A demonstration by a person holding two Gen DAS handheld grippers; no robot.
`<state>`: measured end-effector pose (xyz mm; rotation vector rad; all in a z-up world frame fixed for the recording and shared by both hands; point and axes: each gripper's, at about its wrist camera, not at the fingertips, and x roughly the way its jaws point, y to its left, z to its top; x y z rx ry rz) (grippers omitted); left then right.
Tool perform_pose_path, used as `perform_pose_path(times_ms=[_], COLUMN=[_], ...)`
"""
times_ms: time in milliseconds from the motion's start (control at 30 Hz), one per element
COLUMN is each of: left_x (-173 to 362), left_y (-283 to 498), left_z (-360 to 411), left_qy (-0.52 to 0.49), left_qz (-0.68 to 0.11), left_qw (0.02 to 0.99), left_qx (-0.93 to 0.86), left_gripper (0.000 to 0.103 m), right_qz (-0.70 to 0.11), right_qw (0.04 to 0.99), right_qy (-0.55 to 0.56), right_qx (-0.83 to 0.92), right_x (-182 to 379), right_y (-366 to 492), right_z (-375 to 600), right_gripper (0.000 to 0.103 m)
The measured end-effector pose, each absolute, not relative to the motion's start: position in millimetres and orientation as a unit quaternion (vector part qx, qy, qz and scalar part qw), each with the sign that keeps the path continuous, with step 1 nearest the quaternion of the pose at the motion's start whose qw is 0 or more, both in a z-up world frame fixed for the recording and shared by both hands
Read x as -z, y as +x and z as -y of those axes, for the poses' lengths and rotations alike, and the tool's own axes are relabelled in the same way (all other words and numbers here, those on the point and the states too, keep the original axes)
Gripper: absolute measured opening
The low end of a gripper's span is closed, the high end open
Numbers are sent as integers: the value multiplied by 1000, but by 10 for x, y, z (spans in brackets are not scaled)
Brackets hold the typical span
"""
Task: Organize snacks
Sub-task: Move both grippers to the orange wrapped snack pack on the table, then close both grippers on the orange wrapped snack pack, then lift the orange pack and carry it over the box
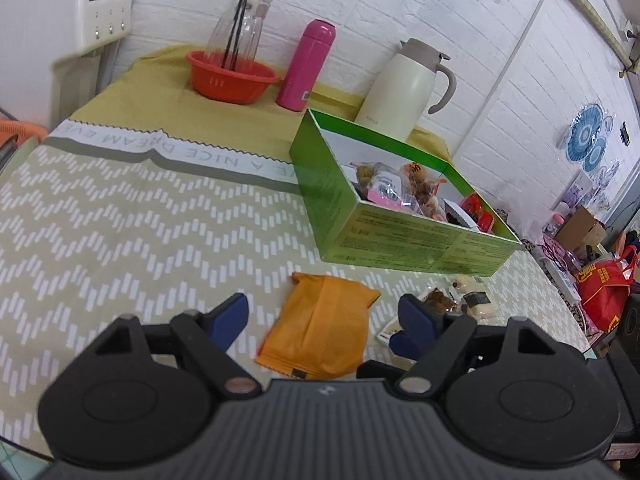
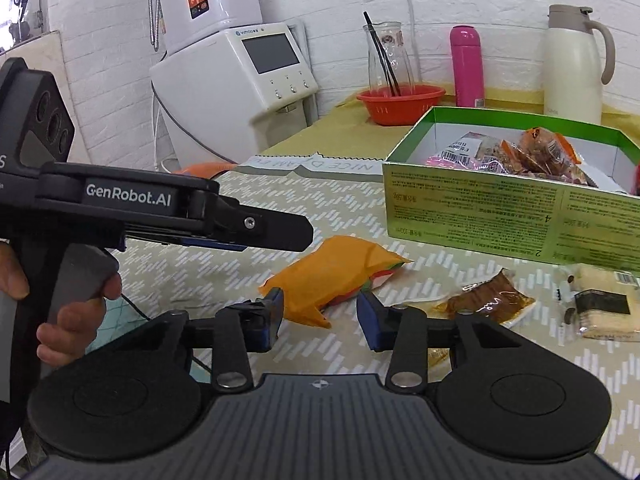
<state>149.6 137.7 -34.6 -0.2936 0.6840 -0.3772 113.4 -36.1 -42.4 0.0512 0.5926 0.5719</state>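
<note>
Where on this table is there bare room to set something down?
The cloth is bare from the green box leftward, up to the red basket. It's crowded in front of the box: orange packet, brown snack, pale snack.

The left gripper (image 1: pixel 322 322) hangs over a patterned tablecloth (image 1: pixel 120 216), its blue pads (image 1: pixel 228 316) spread wide with an orange packet (image 1: pixel 320 328) lying between and just beyond them. Further ahead and to its right sits a green box (image 1: pixel 400 236) holding wrapped snacks. Small packets (image 1: pixel 468 300) lie right of the gripper. Far ahead stand a red bowl (image 1: pixel 232 76), pink flask (image 1: pixel 306 66) and cream jug (image 1: pixel 404 88).
</note>
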Motion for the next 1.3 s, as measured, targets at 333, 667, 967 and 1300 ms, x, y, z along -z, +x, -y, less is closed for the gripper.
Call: perform_pose_path(times_ms=[333, 667, 967, 1300], left_x=[504, 579, 566, 419], left_y=[1690, 1703, 1616, 1384], left_z=[-1377, -1342, -1279, -1121], left_qy=[-147, -126, -136, -131], left_qz=[-352, -360, -354, -338], left_qw=[899, 897, 896, 907], left_qx=[216, 224, 229, 216], left_gripper=[68, 45, 25, 20], right_qz=[-300, -302, -293, -267], right_qw=[918, 918, 924, 932], right_qy=[42, 60, 15, -8], right_qx=[-257, -252, -246, -245], right_x=[527, 572, 568, 448], right_y=[1253, 1314, 1255, 1043], right_z=[318, 277, 168, 239], right_gripper=[69, 72, 54, 46])
